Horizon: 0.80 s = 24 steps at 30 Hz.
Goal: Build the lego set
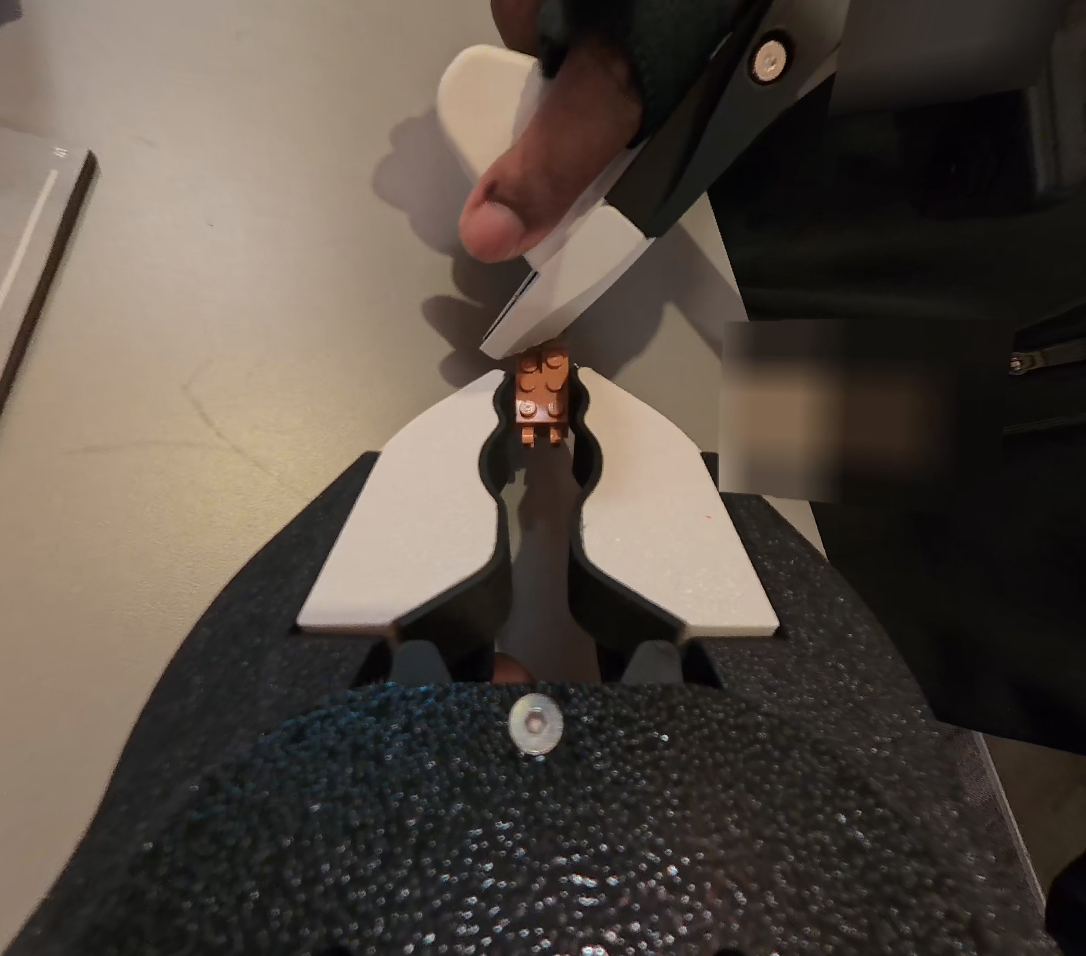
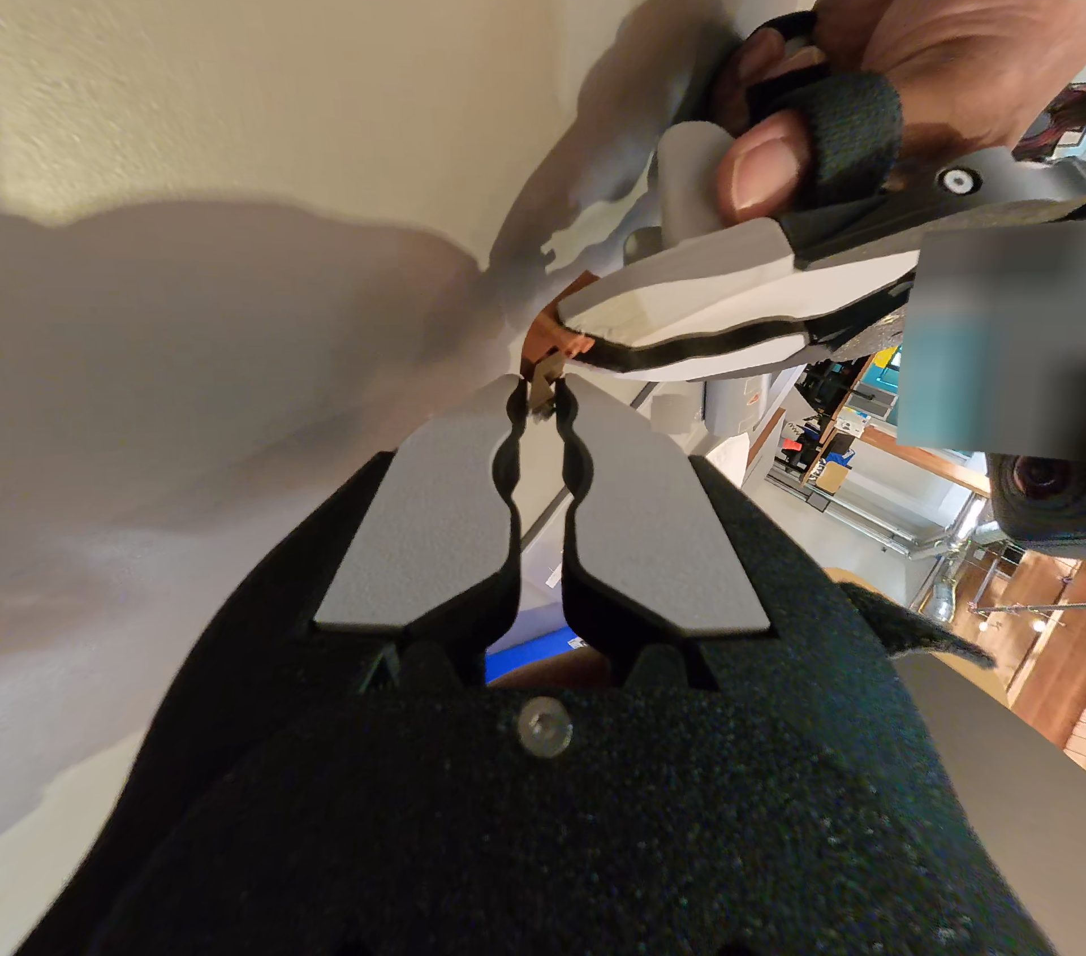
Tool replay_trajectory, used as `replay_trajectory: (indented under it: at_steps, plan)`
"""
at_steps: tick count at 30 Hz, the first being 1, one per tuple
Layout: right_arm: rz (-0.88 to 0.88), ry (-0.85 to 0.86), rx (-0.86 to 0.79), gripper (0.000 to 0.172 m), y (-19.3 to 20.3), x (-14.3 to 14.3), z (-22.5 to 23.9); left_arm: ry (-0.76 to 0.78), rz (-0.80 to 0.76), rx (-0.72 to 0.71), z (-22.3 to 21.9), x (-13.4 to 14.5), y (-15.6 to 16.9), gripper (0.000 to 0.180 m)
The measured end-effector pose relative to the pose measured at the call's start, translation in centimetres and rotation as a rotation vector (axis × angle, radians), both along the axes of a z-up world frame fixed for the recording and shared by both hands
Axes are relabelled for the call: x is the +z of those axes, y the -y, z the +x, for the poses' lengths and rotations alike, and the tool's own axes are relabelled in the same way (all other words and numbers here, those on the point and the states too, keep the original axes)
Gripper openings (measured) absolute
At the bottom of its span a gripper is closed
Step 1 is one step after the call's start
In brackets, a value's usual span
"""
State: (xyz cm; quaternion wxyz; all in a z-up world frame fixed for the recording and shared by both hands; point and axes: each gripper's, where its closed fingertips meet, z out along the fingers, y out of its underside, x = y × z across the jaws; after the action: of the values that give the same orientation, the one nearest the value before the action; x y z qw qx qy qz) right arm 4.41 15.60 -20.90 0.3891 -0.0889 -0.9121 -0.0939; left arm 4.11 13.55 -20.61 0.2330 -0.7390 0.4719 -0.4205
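Black textured housing fills the foreground. Left gripper (image 1: 543,399) is narrowly set, pads pressing an orange studded brick (image 1: 542,393) held above the pale table (image 1: 235,281). Right gripper (image 2: 542,387) pinches a small tan piece (image 2: 543,380) against the brick's end. Judged risk: sideways pressure could twist either part loose.

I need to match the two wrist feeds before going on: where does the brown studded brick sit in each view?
Left wrist view: the brown studded brick sits just above centre, clamped between the left gripper fingertips, studs facing the camera.
Right wrist view: only a brown corner shows above centre, mostly hidden behind the left gripper's white fingers, just beyond the right gripper.
Shared landmark: the beige tabletop behind the brick.
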Motion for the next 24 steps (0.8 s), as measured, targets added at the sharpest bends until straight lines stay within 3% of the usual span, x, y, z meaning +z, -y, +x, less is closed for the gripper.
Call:
replay_trajectory:
  at_steps: [24]
  plan:
    - [-0.147, -0.041, -0.019, 0.007, 0.78, -0.41, -0.21, 0.003, -0.020, -0.026, 0.02, -0.08, 0.49, 0.018]
